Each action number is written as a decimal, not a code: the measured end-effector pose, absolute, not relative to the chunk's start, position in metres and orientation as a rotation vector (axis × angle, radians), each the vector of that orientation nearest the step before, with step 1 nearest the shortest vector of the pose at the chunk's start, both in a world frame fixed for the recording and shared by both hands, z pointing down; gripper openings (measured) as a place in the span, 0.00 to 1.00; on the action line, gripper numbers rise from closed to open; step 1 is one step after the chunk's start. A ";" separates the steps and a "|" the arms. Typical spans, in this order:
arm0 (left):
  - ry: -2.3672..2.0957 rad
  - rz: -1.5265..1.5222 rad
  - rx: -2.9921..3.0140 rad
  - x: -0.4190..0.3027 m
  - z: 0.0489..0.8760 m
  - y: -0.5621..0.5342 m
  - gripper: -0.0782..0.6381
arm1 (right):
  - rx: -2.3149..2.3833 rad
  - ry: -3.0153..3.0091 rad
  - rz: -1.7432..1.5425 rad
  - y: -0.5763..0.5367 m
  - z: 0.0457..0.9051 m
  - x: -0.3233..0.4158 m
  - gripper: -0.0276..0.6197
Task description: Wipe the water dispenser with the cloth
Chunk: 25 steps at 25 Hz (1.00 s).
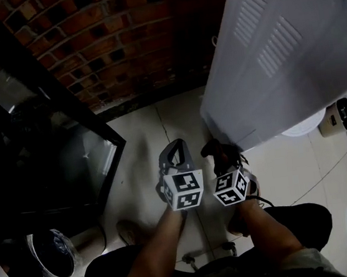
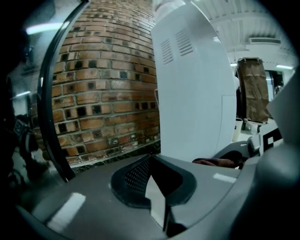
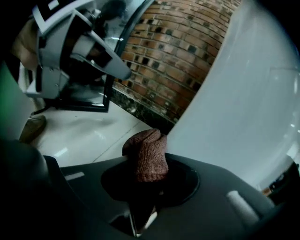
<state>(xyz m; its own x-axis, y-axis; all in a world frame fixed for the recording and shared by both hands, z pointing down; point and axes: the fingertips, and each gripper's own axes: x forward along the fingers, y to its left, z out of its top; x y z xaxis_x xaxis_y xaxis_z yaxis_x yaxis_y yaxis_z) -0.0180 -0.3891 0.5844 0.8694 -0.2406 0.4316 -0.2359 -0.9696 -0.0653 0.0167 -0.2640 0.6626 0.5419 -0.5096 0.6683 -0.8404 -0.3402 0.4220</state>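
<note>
The white water dispenser [image 1: 275,47] stands at the upper right, its vented side panel facing me; it also fills the right of the left gripper view [image 2: 192,93] and of the right gripper view [image 3: 253,103]. My right gripper [image 1: 220,151] is shut on a brown knitted cloth [image 3: 147,157], which bunches up between its jaws, low beside the dispenser's bottom corner. The cloth [image 2: 215,162] shows dark red in the left gripper view. My left gripper [image 1: 177,145] hangs just left of the right one, with its jaws together and nothing in them [image 2: 151,164]. It also appears in the right gripper view [image 3: 79,47].
A red brick wall [image 1: 105,43] runs behind the dispenser. A dark glass-fronted cabinet [image 1: 50,156] stands at the left, over pale floor tiles [image 1: 142,138]. A round bin [image 1: 52,253] sits at the lower left. A white round object [image 1: 304,126] and a small device [image 1: 337,116] lie right of the dispenser.
</note>
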 end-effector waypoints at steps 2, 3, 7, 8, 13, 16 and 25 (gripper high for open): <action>0.466 -0.669 -3.054 -0.018 0.570 -0.390 0.11 | 1.969 -1.246 0.491 -0.279 0.638 0.014 0.20; 0.493 -0.657 -3.058 -0.020 0.563 -0.389 0.11 | 1.955 -1.308 0.476 -0.284 0.626 0.011 0.19; 0.605 -0.641 -3.044 -0.037 0.544 -0.391 0.11 | 1.876 -1.476 0.400 -0.296 0.585 -0.014 0.20; 0.647 -0.642 -3.035 -0.043 0.541 -0.393 0.11 | 1.876 -1.524 0.391 -0.300 0.576 -0.021 0.20; 0.728 -0.639 -2.987 -0.068 0.519 -0.383 0.11 | 2.048 -1.677 0.363 -0.308 0.512 -0.038 0.20; 0.788 -0.613 -2.976 -0.082 0.497 -0.372 0.11 | 2.142 -1.733 0.324 -0.296 0.474 -0.040 0.20; 0.773 -0.308 -2.953 -0.083 0.356 -0.302 0.11 | 2.184 -1.811 0.046 -0.209 0.362 -0.048 0.20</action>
<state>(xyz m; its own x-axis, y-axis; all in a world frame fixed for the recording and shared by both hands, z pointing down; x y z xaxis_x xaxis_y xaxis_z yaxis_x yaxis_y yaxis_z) -0.0828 -0.3021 0.3562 0.8531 -0.4916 0.1747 -0.4769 -0.8706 -0.1212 -0.0476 -0.2095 0.3617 0.2035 -0.9550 0.2159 -0.9648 -0.1580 0.2104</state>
